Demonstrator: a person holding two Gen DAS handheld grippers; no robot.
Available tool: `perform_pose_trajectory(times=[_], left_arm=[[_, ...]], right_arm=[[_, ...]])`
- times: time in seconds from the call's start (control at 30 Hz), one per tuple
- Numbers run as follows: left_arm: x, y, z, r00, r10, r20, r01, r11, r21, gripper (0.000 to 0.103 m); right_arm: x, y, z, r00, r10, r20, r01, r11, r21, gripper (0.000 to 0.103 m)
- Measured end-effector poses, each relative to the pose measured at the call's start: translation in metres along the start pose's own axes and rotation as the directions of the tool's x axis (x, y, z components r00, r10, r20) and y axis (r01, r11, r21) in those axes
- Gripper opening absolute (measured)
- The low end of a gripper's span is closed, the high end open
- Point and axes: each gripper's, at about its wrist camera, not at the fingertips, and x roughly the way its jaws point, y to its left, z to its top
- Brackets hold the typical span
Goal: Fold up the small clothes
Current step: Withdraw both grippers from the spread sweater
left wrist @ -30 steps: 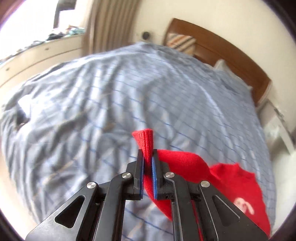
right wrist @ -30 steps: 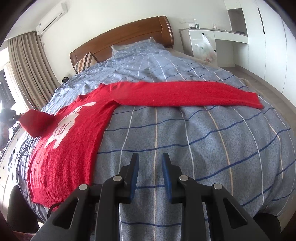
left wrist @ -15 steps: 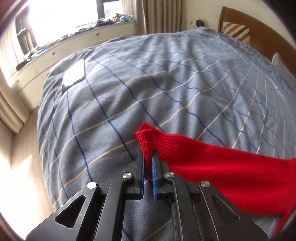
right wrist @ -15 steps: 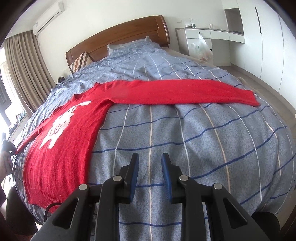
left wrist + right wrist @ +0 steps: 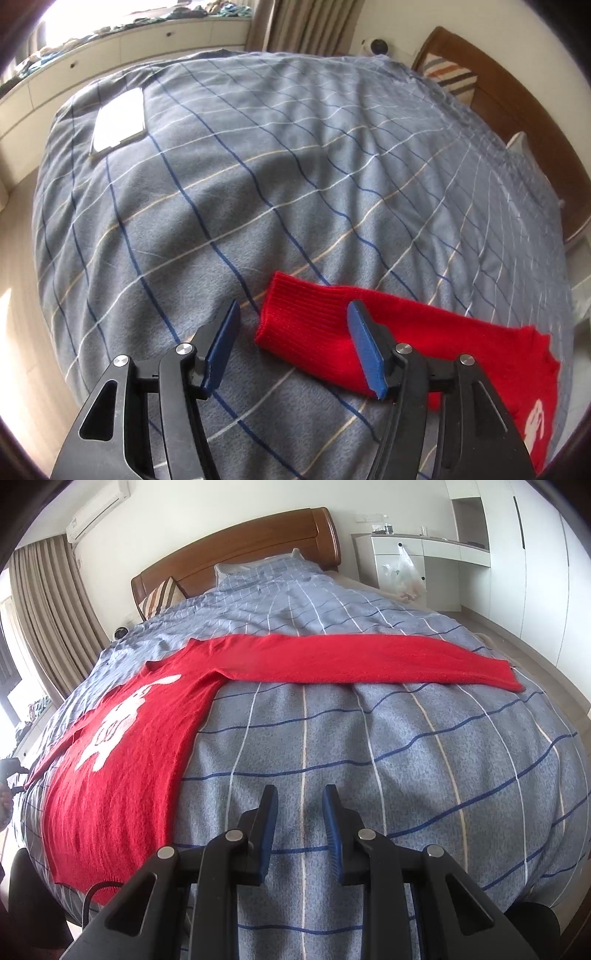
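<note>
No legible text, label, brand, number or sign appears in either view. The red sweater point(image 5: 122, 760) at the left of the right wrist frame bears a white figure on its chest (a pictorial motif, with marks inside it too small to read as letters); the lower right corner of the left wrist frame shows a fragment of the same white motif, likewise unreadable. The wall-mounted air conditioner point(image 5: 99, 506) at the upper left of the right wrist frame carries no marking that can be made out
</note>
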Motion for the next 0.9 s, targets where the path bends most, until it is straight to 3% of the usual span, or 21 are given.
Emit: perform_pose_trajectory(times=[0.07, 0.1, 0.13, 0.17, 0.2, 0.3, 0.43, 0.53, 0.63, 0.67, 0.7, 0.73, 0.8, 0.9], left_arm=[[0.018, -0.009, -0.001, 0.998, 0.018, -0.057, -0.015, 0.998, 0.054, 0.074], [0.022, -0.014, -0.003, 0.997, 0.051, -0.050, -0.046, 0.995, 0.085, 0.070], [0.022, -0.019, -0.005, 0.997, 0.078, -0.021, -0.075, 0.991, 0.114, 0.059], [0.022, -0.023, -0.007, 0.994, 0.105, 0.002, -0.104, 0.984, 0.146, 0.020], [0.023, -0.026, -0.009, 0.991, 0.130, 0.007, -0.130, 0.977, 0.168, 0.012], [0.023, -0.024, -0.012, 0.972, 0.229, 0.056, -0.235, 0.958, 0.162, 0.009], [0.028, -0.023, -0.013, 0.960, 0.268, 0.077, -0.277, 0.949, 0.150, 0.009], [0.026, -0.027, -0.017, 0.956, 0.274, 0.105, -0.289, 0.941, 0.175, 0.013], [0.008, -0.029, -0.024, 0.965, 0.227, 0.129, -0.249, 0.950, 0.186, 0.036], [-0.003, -0.030, -0.028, 0.970, 0.196, 0.141, -0.221, 0.957, 0.189, 0.051], [-0.015, -0.032, -0.034, 0.973, 0.166, 0.161, -0.196, 0.961, 0.194, 0.058], [-0.028, -0.035, -0.041, 0.975, 0.131, 0.177, -0.167, 0.964, 0.206, 0.060], [-0.052, -0.044, -0.059, 0.984, 0.046, 0.173, -0.088, 0.967, 0.238, 0.063], [-0.082, -0.059, -0.093, 0.984, -0.116, 0.135, 0.074, 0.957, 0.282, 0.074]], right_arm=[[0.000, 0.002, -0.001, 1.000, -0.006, 0.000, 0.006, 1.000, -0.007, 0.025], [-0.001, 0.003, -0.001, 1.000, -0.010, 0.003, 0.010, 1.000, -0.010, 0.025], [-0.002, 0.004, -0.001, 1.000, -0.014, 0.006, 0.014, 1.000, -0.014, 0.025], [-0.002, 0.004, -0.001, 1.000, -0.017, 0.008, 0.017, 1.000, -0.017, 0.025], [-0.003, 0.004, -0.002, 1.000, -0.020, 0.009, 0.020, 1.000, -0.020, 0.025], [-0.003, 0.003, -0.001, 1.000, -0.025, 0.011, 0.026, 0.999, -0.021, 0.025], [-0.003, -0.001, -0.001, 0.999, -0.030, 0.012, 0.030, 1.000, -0.004, 0.025], [-0.005, -0.006, 0.000, 0.999, -0.035, 0.019, 0.035, 0.999, 0.015, 0.025], [-0.008, -0.007, 0.000, 0.999, -0.039, 0.029, 0.039, 0.999, 0.025, 0.027], [-0.009, -0.008, 0.000, 0.999, -0.040, 0.036, 0.038, 0.999, 0.029, 0.030], [-0.012, -0.008, 0.000, 0.998, -0.042, 0.048, 0.041, 0.999, 0.033, 0.040], [-0.016, -0.008, 0.000, 0.997, -0.049, 0.065, 0.047, 0.998, 0.036, 0.052], [-0.022, -0.007, 0.001, 0.993, -0.068, 0.094, 0.065, 0.997, 0.032, 0.060], [-0.020, -0.004, 0.004, 0.993, -0.066, 0.097, 0.065, 0.998, 0.015, 0.062]])
